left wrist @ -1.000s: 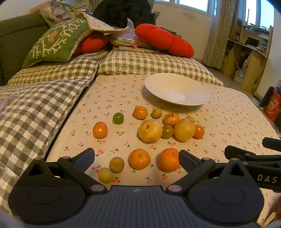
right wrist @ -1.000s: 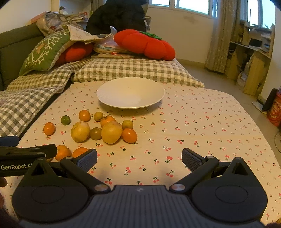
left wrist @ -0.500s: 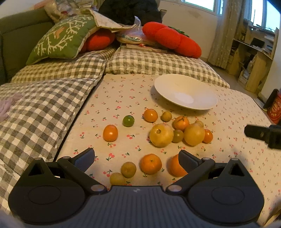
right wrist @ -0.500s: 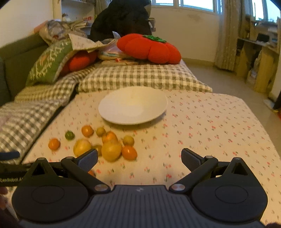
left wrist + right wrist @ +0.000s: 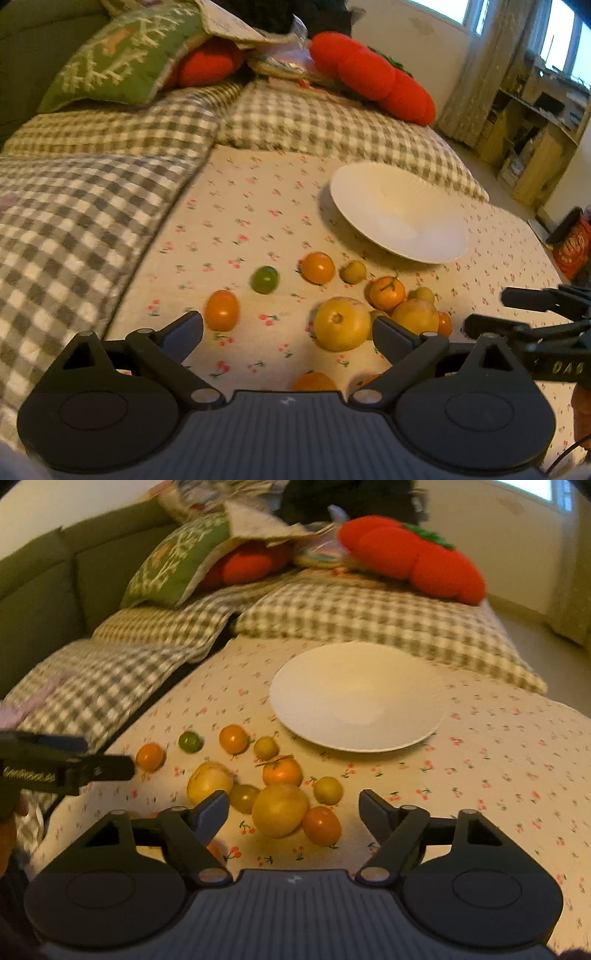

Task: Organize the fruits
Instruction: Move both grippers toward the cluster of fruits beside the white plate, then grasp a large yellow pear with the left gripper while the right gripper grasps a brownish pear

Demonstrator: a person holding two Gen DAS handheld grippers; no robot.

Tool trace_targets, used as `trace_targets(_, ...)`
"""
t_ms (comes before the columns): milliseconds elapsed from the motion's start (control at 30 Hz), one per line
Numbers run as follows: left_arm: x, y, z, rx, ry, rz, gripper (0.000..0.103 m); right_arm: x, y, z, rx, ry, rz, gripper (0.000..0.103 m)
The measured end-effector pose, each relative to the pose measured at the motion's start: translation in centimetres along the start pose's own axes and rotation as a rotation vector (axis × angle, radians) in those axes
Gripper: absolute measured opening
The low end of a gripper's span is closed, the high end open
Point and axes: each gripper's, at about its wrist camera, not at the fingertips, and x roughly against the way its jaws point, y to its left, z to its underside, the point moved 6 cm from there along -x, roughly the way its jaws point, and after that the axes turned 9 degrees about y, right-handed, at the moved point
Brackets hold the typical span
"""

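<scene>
Both fingers of my right gripper (image 5: 291, 808) are closing, nothing pinched yet; my left gripper (image 5: 288, 332) hangs spread, holding nothing. Just past them the fruits (image 5: 279, 808) lie loose on the cherry-print cloth (image 5: 480, 775). Beyond, the white plate (image 5: 354, 698) sits bare, checked cushions (image 5: 369, 616) behind.

Your cherry-print cloth (image 5: 498, 760) carries white plate (image 5: 354, 698) at twelve o'clock, loose fruits (image 5: 280, 808) at eight.
</scene>
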Motion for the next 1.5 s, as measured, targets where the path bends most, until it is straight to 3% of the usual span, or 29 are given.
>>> trace_targets(300,-5.2,-1.6,-0.8,-0.01,0.107,0.059,0.081,-3.1,0.8,0.1,0.21,0.083,0.054,0.056)
trace_targets(600,-7.0,-1.9,-0.7,-0.008,0.125,0.13,0.076,-5.2,1.3,-0.1,0.327,0.102,0.09,0.049)
trace_targets(900,-8.5,-2.7,-0.5,-0.018,0.148,0.182,0.063,-6.0,1.3,-0.5,0.345,0.098,0.111,0.043)
trace_targets(967,-8.5,-2.7,-0.6,-0.021,0.14,0.187,0.05,-5.9,1.3,-0.5,0.338,0.099,0.112,0.043)
trace_targets(1033,-8.5,-2.6,-0.6,-0.016,0.138,0.18,0.044,-6.0,1.3,-0.6,0.333,0.099,0.114,0.042)
trace_targets(1500,-7.4,-1.8,-0.9,0.032,0.111,0.202,0.043,-5.1,0.5,-1.2,0.245,0.067,0.111,0.041)
